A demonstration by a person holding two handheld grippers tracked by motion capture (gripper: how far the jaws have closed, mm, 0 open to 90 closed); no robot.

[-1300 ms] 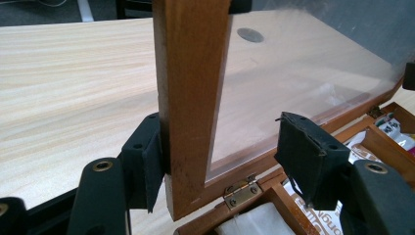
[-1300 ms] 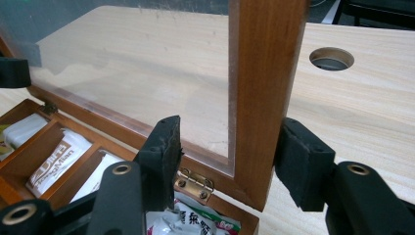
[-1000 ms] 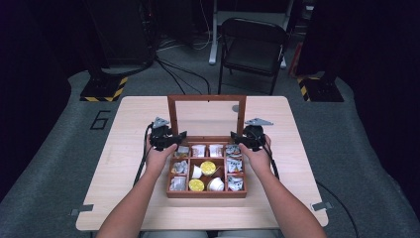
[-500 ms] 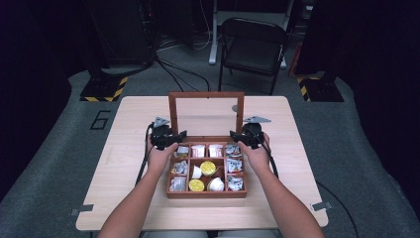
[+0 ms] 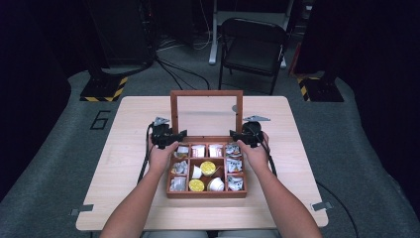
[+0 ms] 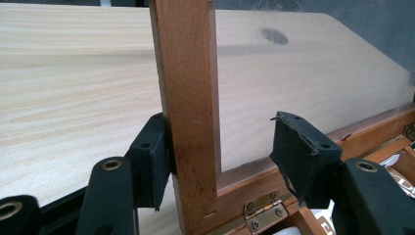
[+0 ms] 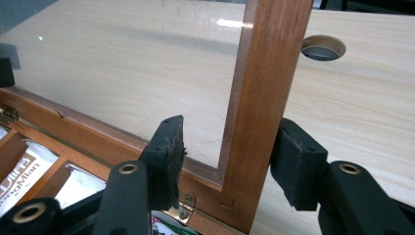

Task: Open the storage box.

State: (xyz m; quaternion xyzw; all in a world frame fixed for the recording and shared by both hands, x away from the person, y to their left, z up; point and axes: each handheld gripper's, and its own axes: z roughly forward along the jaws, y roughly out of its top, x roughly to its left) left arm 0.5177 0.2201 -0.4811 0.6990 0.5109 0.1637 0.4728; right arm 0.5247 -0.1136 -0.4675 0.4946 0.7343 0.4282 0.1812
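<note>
Status: the hinged lid of the wooden box stands upright and fully open. The box sits mid-surface, its compartments of packets and small cups exposed.

Left tool: in the left gripper view its jaws straddle the lid's side rail just above the hinge. The outer pad touches the wood and the inner pad stands off in front of the glass. I read this as a slack hold with no clamping.

Right tool: it sits the same way on the opposite rail. The outer pad is at the wood and the inner pad clear of it, so nothing is clamped.

Judgement: the lid-opening step looks complete. Remaining work is to withdraw both tools from the rails; nothing has yet been lifted from the compartments. A close-the-lid step cannot be ruled out.
</note>
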